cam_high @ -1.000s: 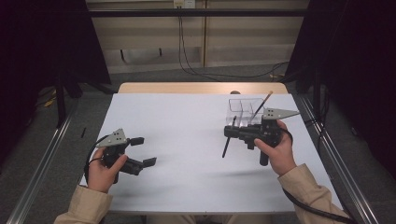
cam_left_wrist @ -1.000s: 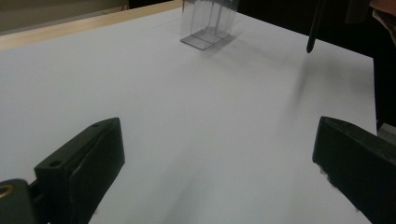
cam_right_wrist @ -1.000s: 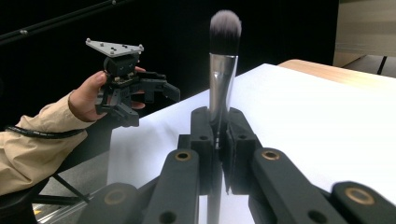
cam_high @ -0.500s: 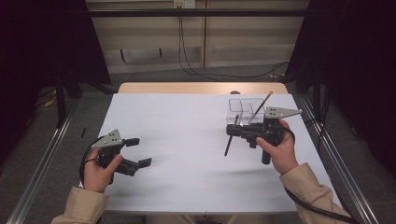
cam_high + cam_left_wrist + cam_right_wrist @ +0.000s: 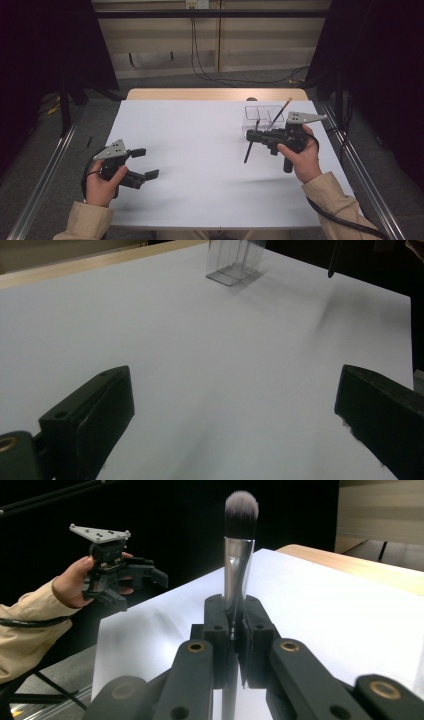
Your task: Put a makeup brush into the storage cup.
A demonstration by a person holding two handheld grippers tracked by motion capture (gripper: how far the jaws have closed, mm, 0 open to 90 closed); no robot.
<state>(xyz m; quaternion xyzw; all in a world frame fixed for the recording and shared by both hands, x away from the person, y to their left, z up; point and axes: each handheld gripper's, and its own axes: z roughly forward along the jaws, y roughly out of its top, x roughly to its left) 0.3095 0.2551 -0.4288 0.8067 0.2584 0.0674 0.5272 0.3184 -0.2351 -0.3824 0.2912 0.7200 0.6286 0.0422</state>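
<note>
1. High view: two hand-held grippers are working over the white worktop (image 5: 200, 150). The right hand-held gripper (image 5: 256, 136) is clamping one makeup brush (image 5: 248, 150) just beside one clear organizer (image 5: 262, 116), unmoved. The left hand-held gripper (image 5: 144, 163) has drifted slightly nearer the person.
2. Left gripper view: the left hand-held gripper (image 5: 235, 420) is gaping wide, empty.
3. Right gripper view: the right hand-held gripper (image 5: 234, 625) is pinching the makeup brush (image 5: 240, 535) upright.

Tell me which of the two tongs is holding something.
The right tongs, beside the clear compartment box: their jaws are shut on a makeup brush at its metal ferrule. The left tongs stand wide open with nothing between the jaws.
</note>
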